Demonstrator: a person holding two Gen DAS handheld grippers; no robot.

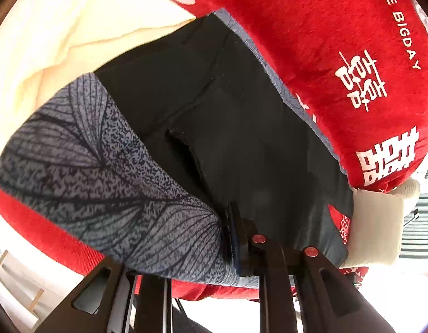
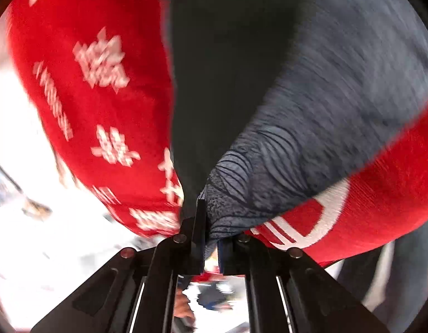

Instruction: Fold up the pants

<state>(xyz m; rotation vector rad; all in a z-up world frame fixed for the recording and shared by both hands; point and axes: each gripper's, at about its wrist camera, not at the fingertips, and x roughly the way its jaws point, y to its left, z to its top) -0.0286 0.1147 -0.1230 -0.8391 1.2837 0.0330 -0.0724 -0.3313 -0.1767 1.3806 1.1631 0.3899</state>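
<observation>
Pants on red blanket; both grippers low, level, jaws pinching pants fabric, right gripper, left gripper.

Count on inspection: 1 pair of pants, black fabric with a grey leaf-print side. 1 red blanket printed with white characters, lying beneath the pants. 1 cream quilt. 1 cream pillow. 2 tongs: 1 left, 1 right. The right wrist view is motion-blurred; no further items can be counted there.
</observation>
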